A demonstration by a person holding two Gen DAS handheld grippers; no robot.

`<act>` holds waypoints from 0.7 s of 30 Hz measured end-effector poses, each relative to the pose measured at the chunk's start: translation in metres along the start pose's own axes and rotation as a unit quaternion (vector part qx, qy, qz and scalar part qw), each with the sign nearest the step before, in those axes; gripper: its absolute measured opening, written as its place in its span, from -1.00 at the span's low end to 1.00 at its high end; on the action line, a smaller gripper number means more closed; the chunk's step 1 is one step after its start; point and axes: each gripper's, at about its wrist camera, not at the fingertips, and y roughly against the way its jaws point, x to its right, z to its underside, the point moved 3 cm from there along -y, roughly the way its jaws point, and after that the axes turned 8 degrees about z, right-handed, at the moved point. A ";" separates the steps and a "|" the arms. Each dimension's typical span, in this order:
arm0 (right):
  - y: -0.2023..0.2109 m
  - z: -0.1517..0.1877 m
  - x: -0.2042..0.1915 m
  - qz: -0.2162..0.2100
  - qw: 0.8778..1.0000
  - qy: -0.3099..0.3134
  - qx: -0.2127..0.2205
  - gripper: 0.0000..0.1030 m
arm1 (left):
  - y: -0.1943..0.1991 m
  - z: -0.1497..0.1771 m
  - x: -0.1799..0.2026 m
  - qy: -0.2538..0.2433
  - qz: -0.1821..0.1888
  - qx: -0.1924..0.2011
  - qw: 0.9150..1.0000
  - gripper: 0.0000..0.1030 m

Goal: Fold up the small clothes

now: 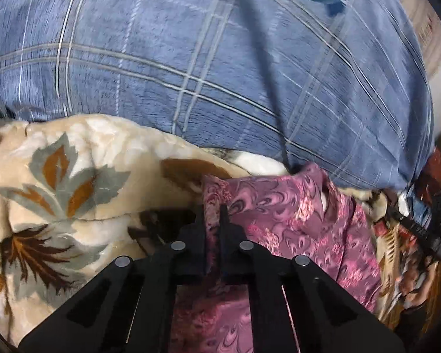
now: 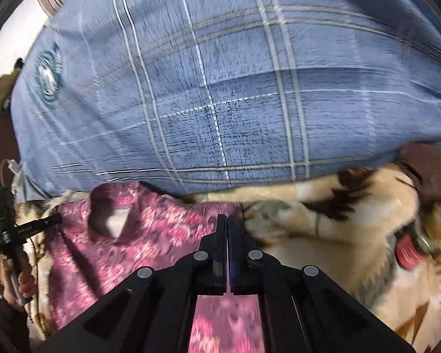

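Note:
A small pink and purple patterned garment [image 1: 294, 214] lies on a beige blanket, with its neck opening [image 1: 323, 197] toward the blue cover. My left gripper [image 1: 216, 209] is shut on the garment's left top corner, and a strip of the fabric shows between its black fingers. In the right wrist view the same garment [image 2: 161, 229] spreads left of and under my right gripper [image 2: 227, 219]. That gripper's jaws are pressed together where the garment's top right edge ends. The neck opening [image 2: 114, 223] lies open to its left. Both views are blurred by motion.
A blue plaid cover [image 1: 191, 73] [image 2: 220, 103] fills the far half of both views. The beige fleece blanket with leaf print [image 1: 58, 191] [image 2: 338, 235] lies under the garment. A brown cloth [image 2: 429, 170] sits at the right. A person's hand [image 2: 22, 285] holds a black tool at the left edge.

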 end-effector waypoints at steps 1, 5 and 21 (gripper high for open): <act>0.002 -0.002 0.001 -0.018 1.000 -0.005 -0.002 -0.99 | 0.003 0.000 -0.003 -0.011 -0.013 -0.004 1.000 -0.91; -0.020 -0.004 -0.003 -0.024 0.999 -0.020 -0.043 0.04 | -0.014 0.006 -0.009 0.004 -0.023 -0.015 1.000 -0.90; -0.067 -0.026 -0.011 0.029 0.998 0.010 -0.047 -0.92 | -0.021 0.012 -0.005 0.014 0.008 -0.005 1.000 -0.92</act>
